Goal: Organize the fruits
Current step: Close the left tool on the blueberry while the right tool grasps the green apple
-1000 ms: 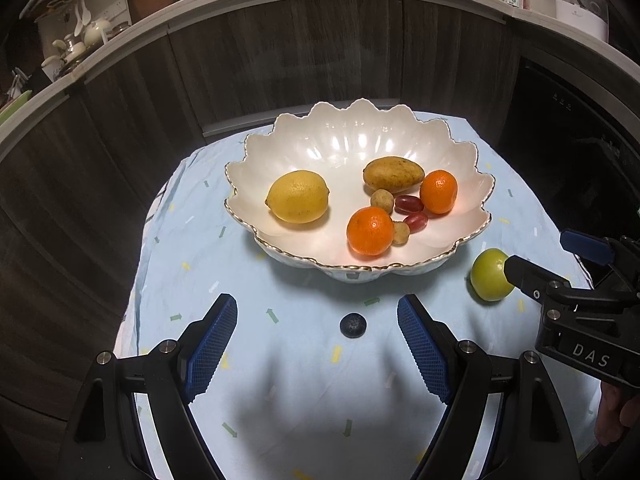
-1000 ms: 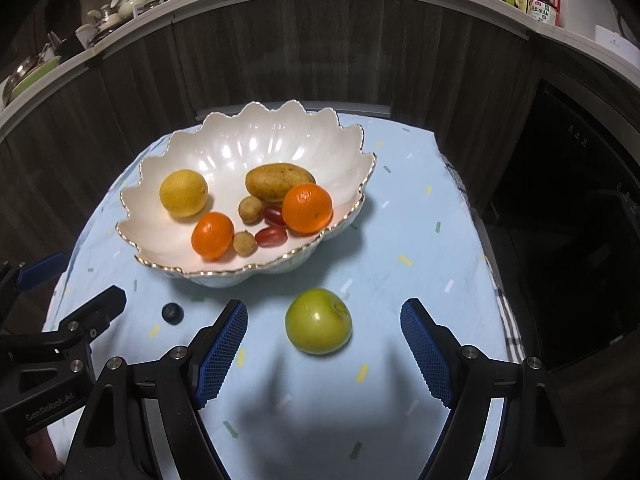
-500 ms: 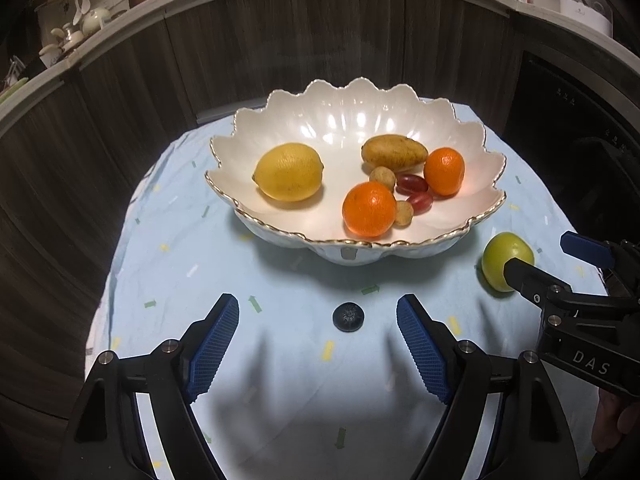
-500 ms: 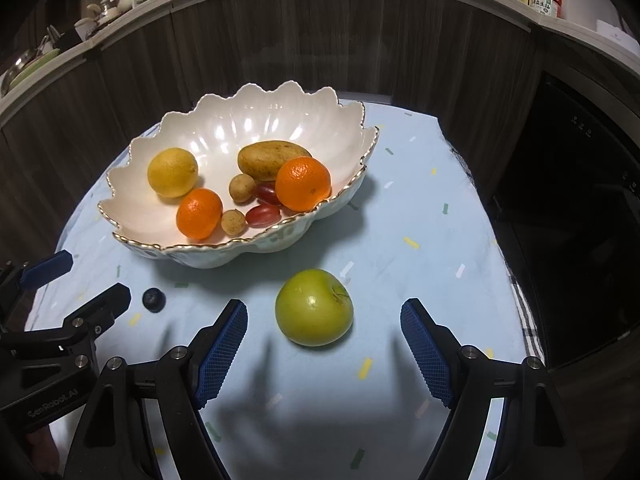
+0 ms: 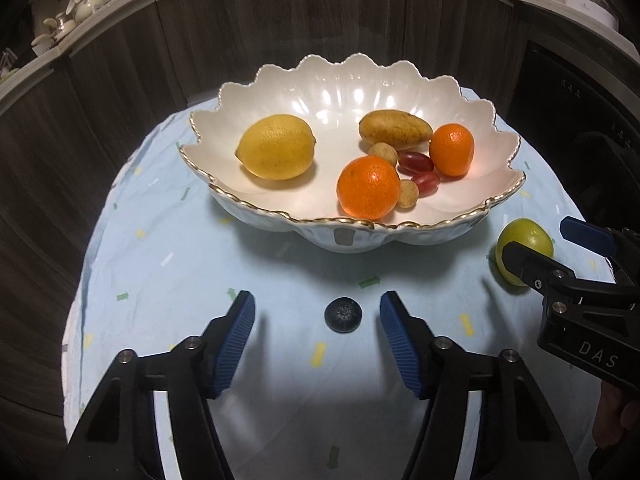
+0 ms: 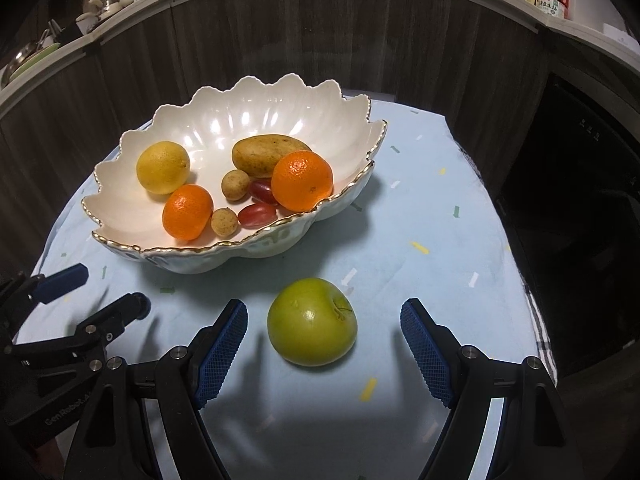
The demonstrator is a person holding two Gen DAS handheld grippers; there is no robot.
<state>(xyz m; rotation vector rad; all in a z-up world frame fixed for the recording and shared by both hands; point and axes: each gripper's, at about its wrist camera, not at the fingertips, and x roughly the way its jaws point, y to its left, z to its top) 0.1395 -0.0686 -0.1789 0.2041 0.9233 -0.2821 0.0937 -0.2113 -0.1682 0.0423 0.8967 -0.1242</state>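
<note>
the left gripper (image 5: 316, 316) hangs low over the cloth-covered counter (image 5: 168, 240), its blue pads spread wide with the blueberry (image 5: 343, 314) lying on the cloth between the tips, touching neither pad. bare cloth runs from the berry up to the near wall of the scalloped bowl (image 5: 348, 236), which sits toward the far middle of the counter.

the right gripper (image 6: 322, 332) is likewise spread, the green apple (image 6: 312, 321) sitting on the cloth between its pads, nearer the left pad than the right, with a gap on both sides. in the left wrist view the right gripper's near finger partly covers the apple.

the bowl holds a lemon (image 5: 276, 146), two oranges (image 5: 368, 188), a yellowish oblong fruit (image 5: 395, 129), two red grapes (image 5: 416, 162) and two small tan round fruits (image 5: 408, 194), all clustered in its right half except the lemon.

right of the apple the cloth stays open up to the counter's edge, where it drops off into dark. the two grippers stand side by side, well apart.
</note>
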